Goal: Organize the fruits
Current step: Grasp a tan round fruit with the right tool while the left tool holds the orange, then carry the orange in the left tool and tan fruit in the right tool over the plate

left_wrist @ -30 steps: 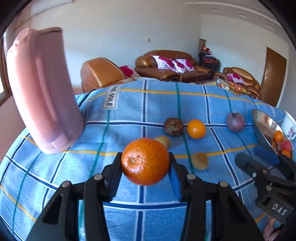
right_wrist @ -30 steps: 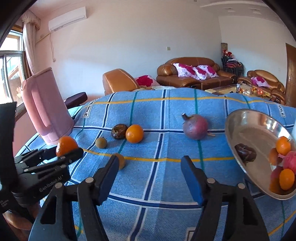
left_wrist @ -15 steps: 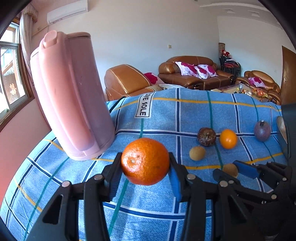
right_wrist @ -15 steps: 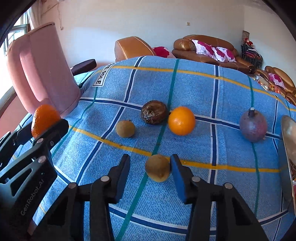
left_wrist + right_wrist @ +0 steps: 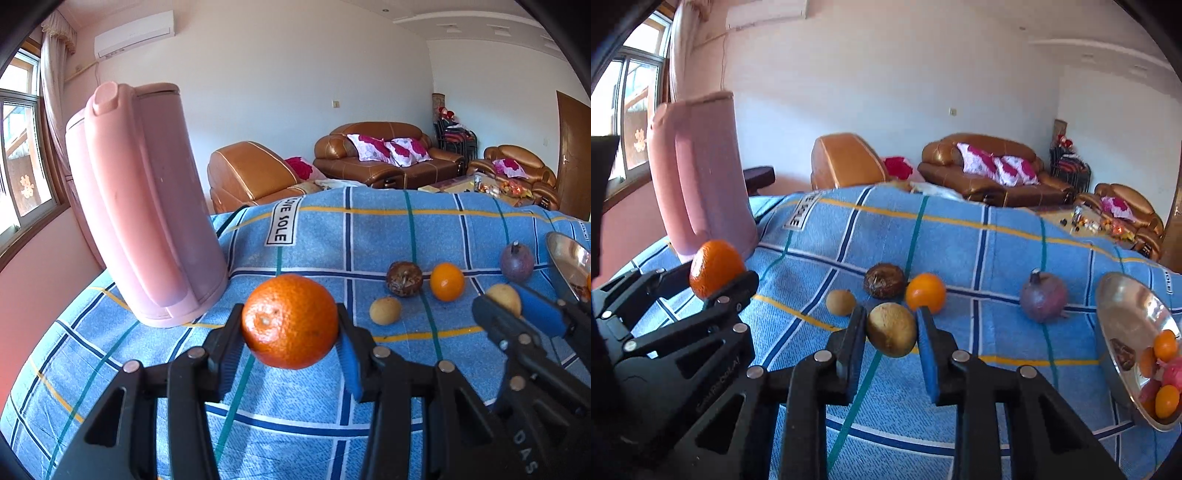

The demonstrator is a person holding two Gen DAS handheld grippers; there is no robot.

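My left gripper (image 5: 291, 332) is shut on a large orange (image 5: 290, 320) held above the blue checked cloth; the same orange (image 5: 714, 268) shows at the left of the right wrist view. My right gripper (image 5: 892, 332) is shut on a small tan round fruit (image 5: 891, 329), lifted just off the cloth; that fruit (image 5: 504, 298) shows at the right of the left wrist view. On the cloth lie a second tan fruit (image 5: 841, 302), a dark brown fruit (image 5: 884, 280), a small orange (image 5: 925, 292) and a purple fruit (image 5: 1043, 299).
A tall pink jug (image 5: 142, 199) stands at the left on the table. A steel plate (image 5: 1126, 325) with several fruits in it sits at the right edge. Brown sofas (image 5: 384, 153) stand beyond the table.
My right gripper moved left to the tan fruit, closed its jaws on it and raised it slightly. The left view swung left, still with the orange gripped.
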